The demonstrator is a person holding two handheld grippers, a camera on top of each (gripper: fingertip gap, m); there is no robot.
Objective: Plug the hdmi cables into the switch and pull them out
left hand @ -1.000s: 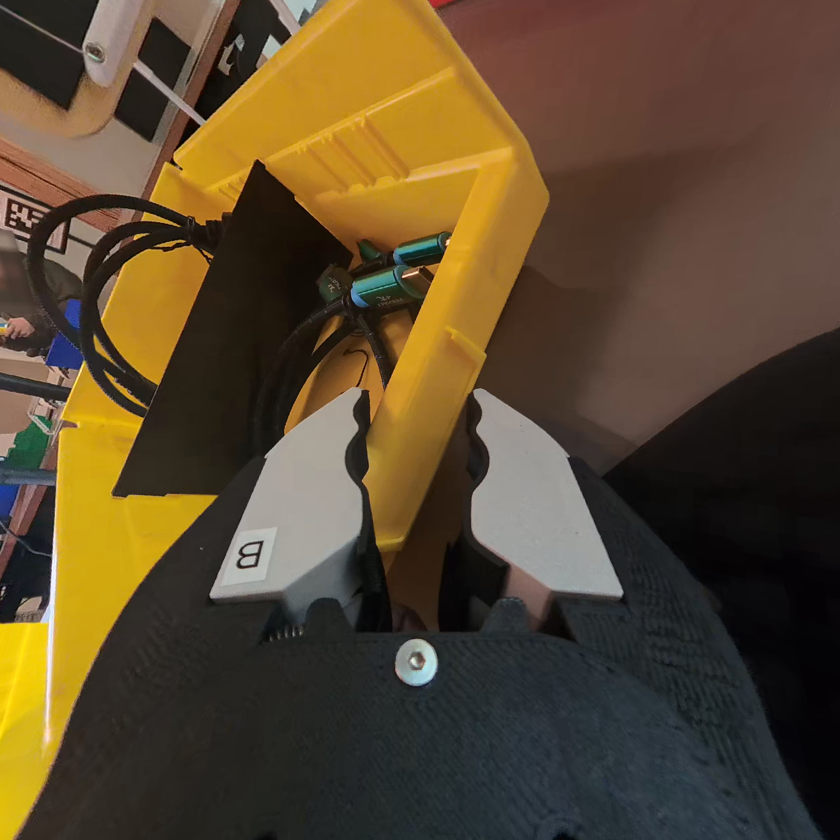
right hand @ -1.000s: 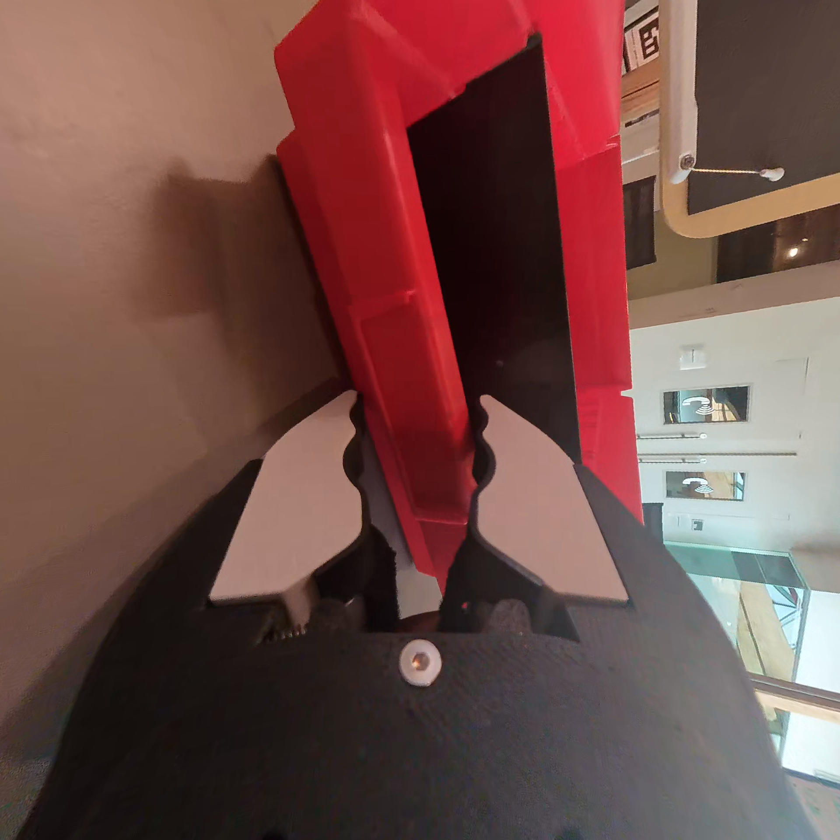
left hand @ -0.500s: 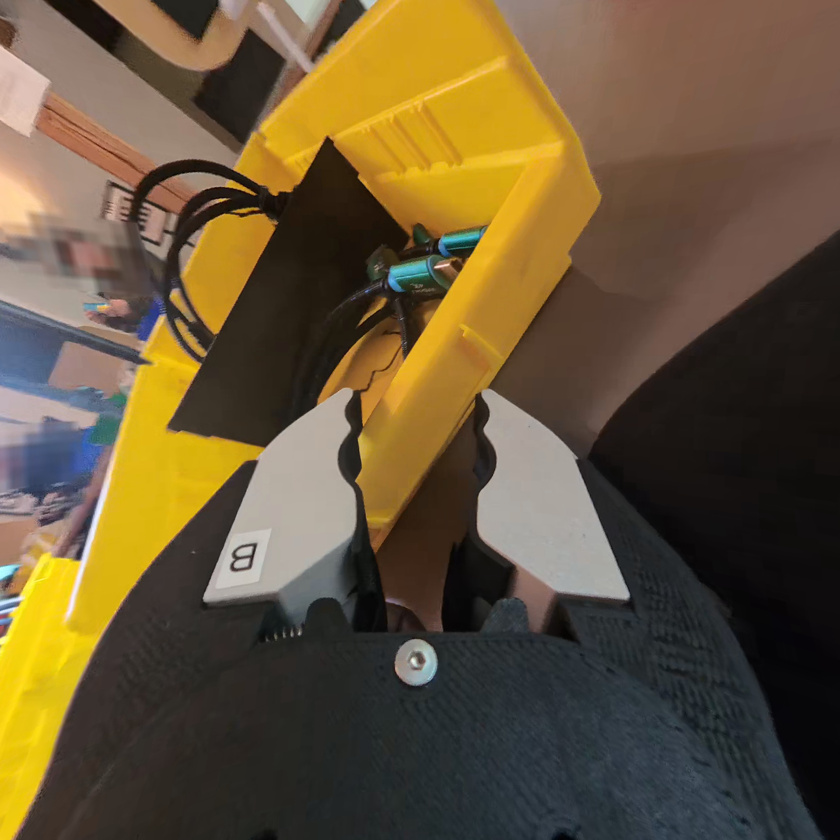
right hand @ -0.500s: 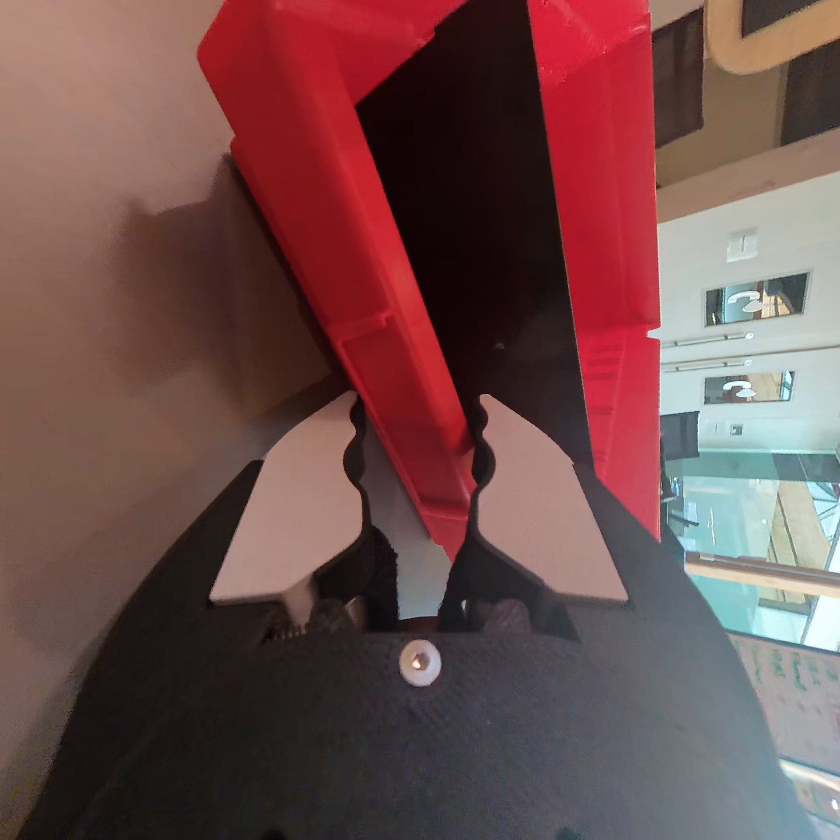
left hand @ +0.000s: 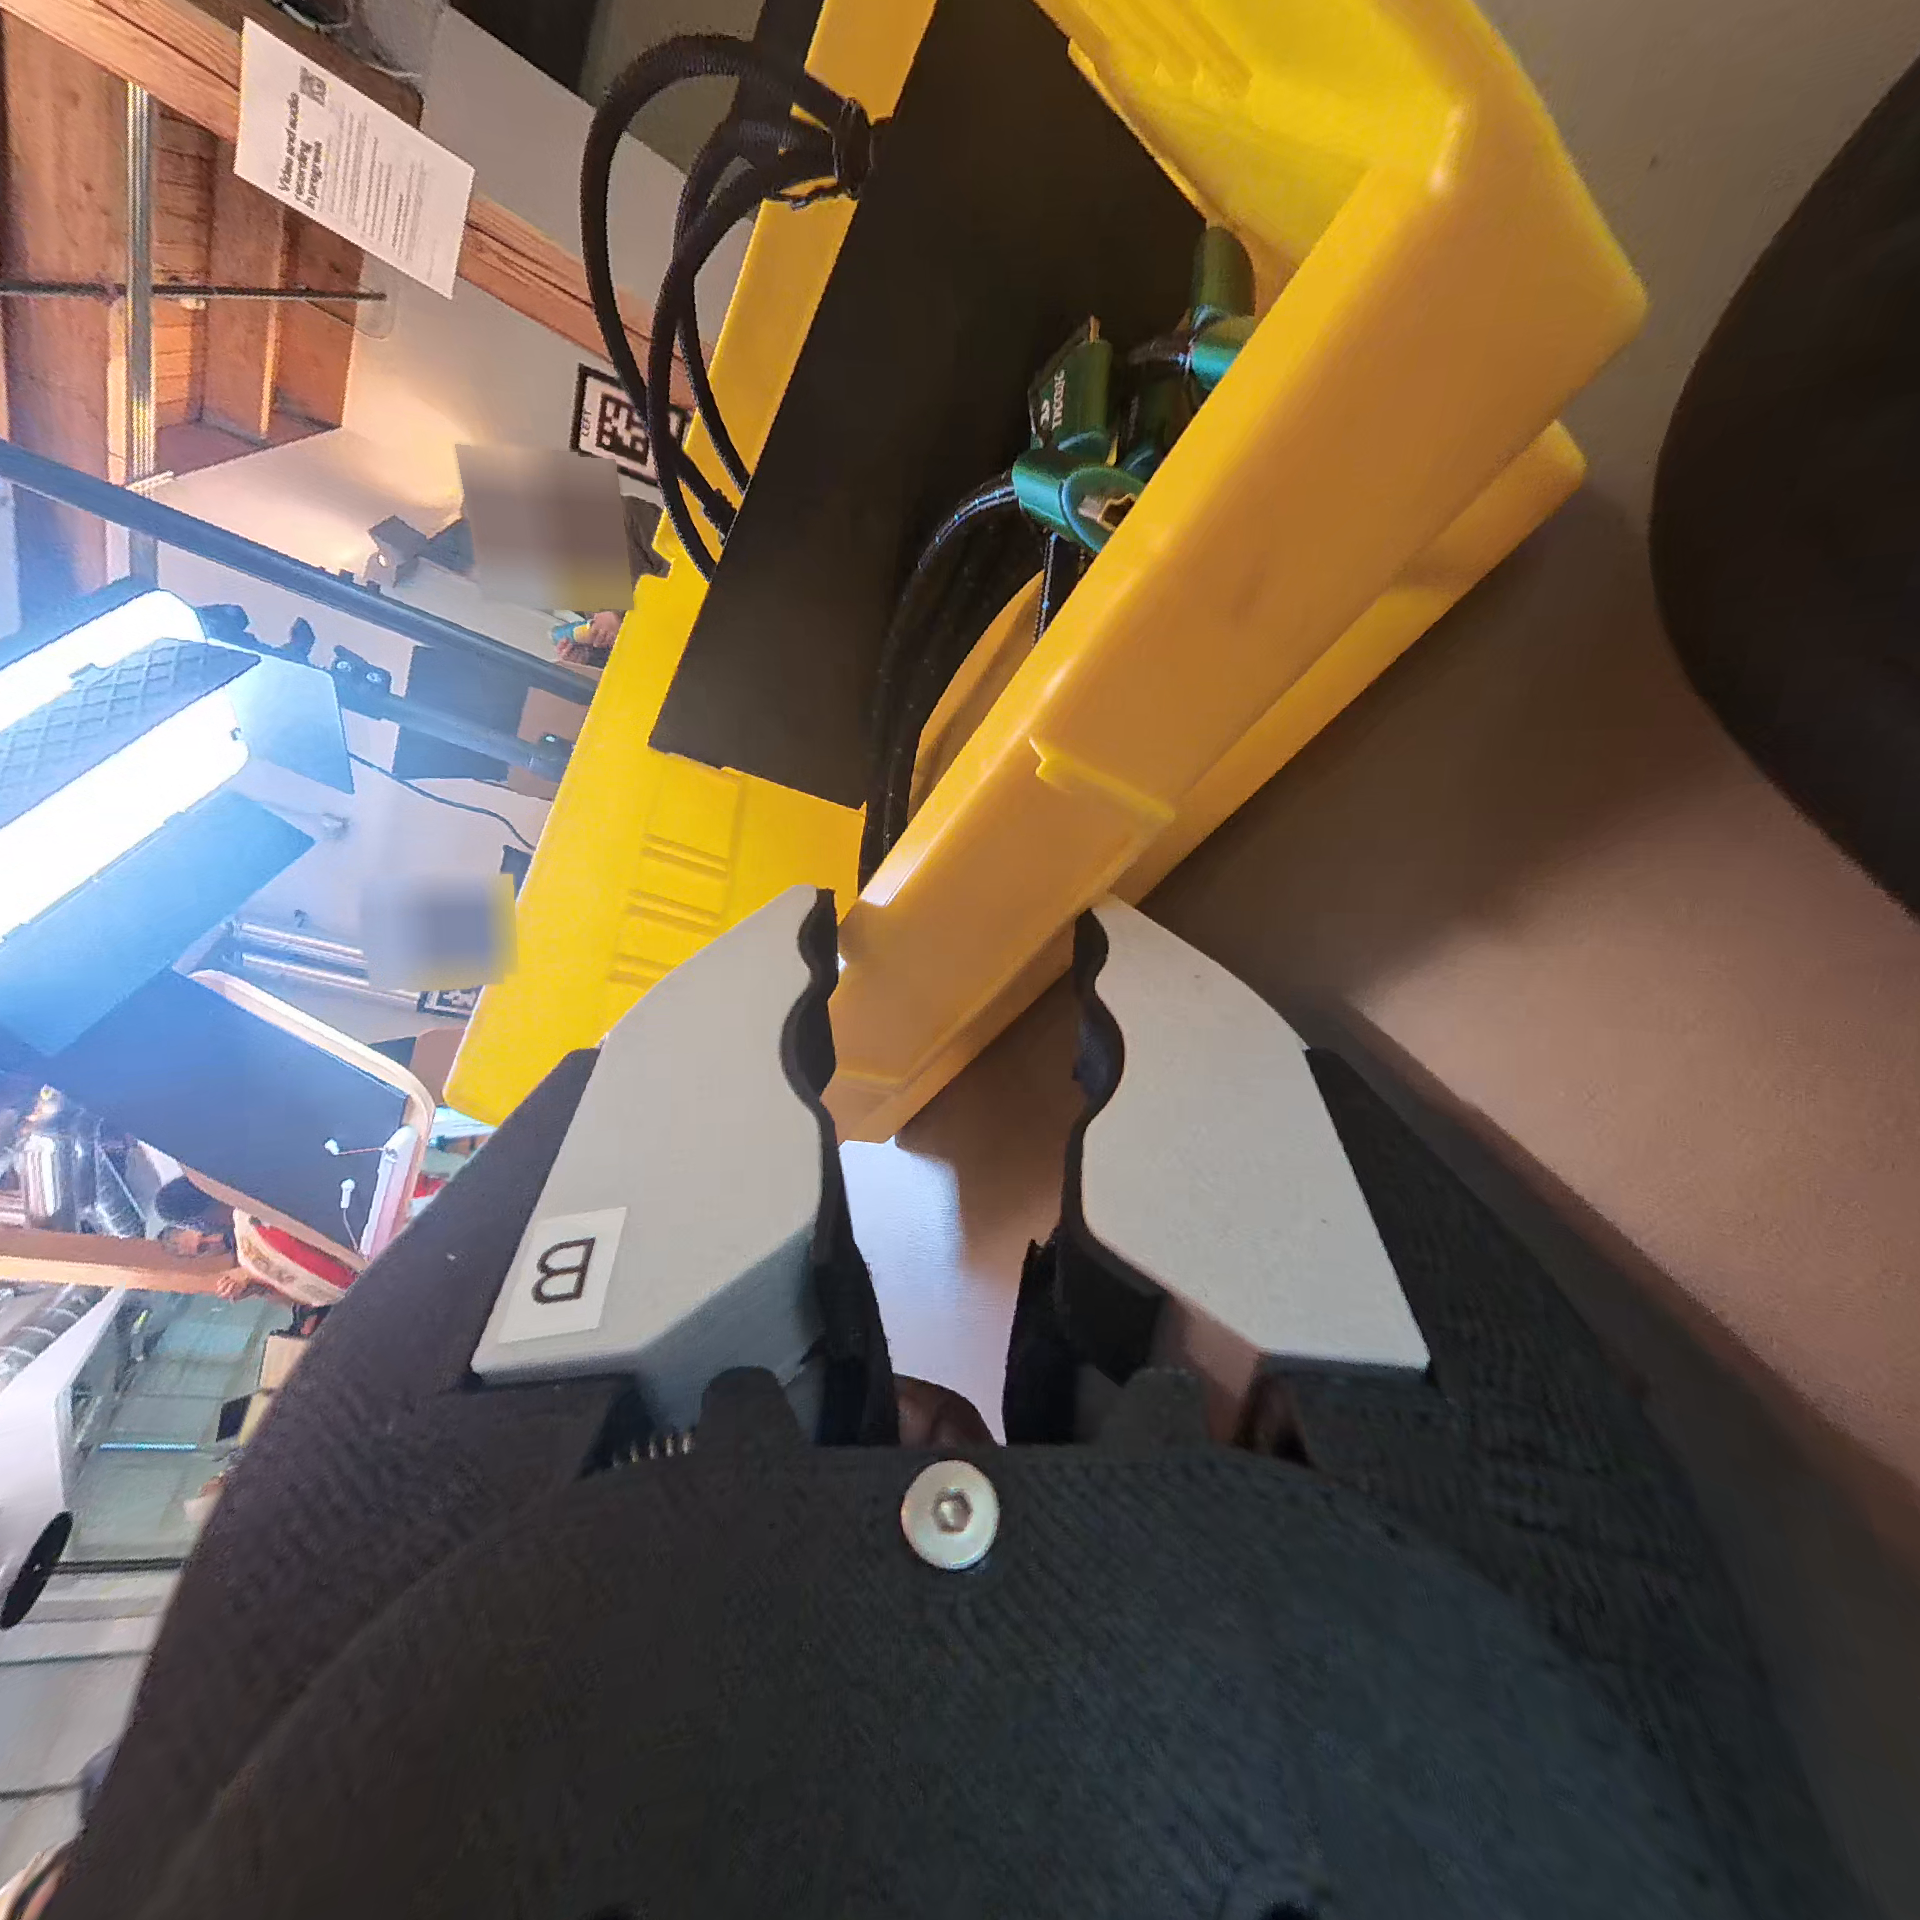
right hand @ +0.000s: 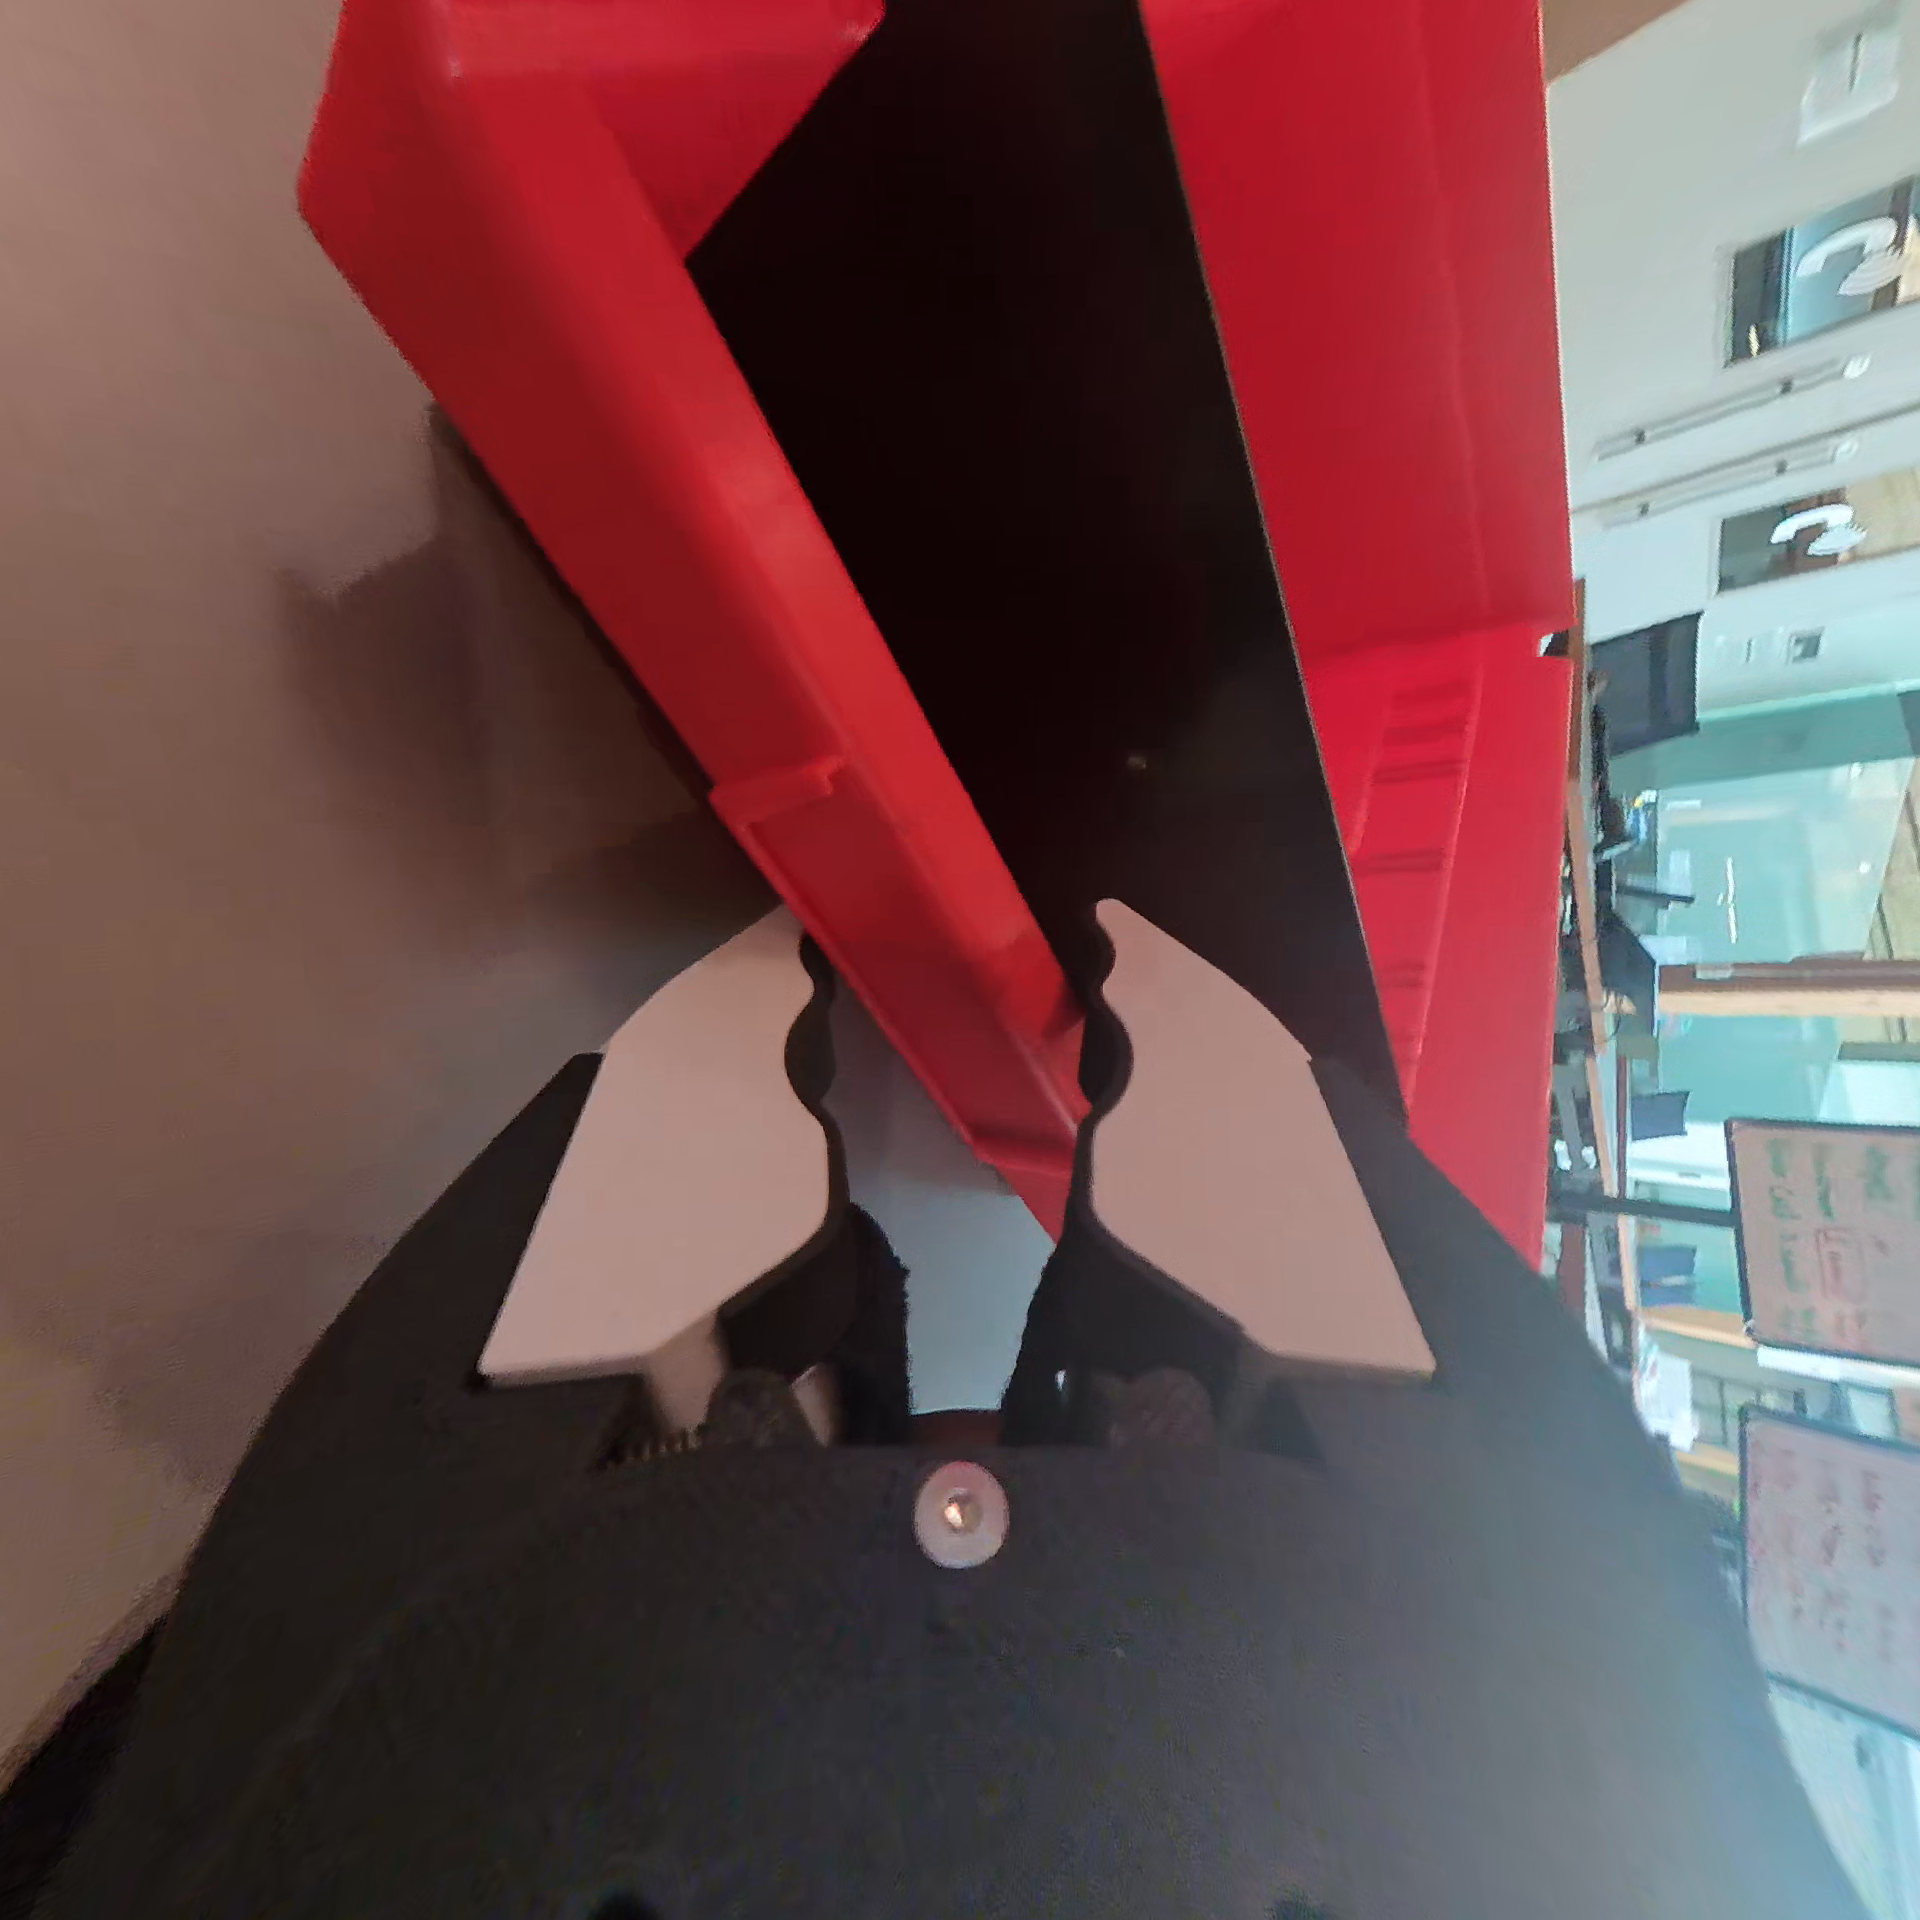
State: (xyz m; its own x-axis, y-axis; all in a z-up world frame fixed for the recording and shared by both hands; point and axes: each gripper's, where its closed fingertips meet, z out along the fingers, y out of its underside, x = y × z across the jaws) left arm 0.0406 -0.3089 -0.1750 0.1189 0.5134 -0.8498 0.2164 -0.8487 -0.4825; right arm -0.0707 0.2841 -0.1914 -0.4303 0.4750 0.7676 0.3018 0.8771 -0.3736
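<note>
A yellow bin [left hand: 1299, 582] holds HDMI cables with green plugs [left hand: 1081, 488]. Their black cords [left hand: 665, 312] loop out over a black divider panel [left hand: 883, 468]. My left gripper [left hand: 956, 904] is open, and only its fingertips straddle the near corner of the bin's side wall. A red bin [right hand: 644, 520] with a black panel [right hand: 1039, 520] inside shows in the right wrist view. My right gripper [right hand: 948, 914] is open and straddles that bin's near wall, which lies against the right finger. No switch is in view.
Both bins lie against a brown table surface [left hand: 1507, 1039]. A dark rounded object [left hand: 1818, 520] is at the right edge of the left wrist view. A bright light panel [left hand: 104, 727] and room furniture lie beyond the yellow bin.
Both views have swung round and the grippers have drawn back. The bin walls sat deep between the fingers and now sit only at the fingertips. The finger gaps look unchanged.
</note>
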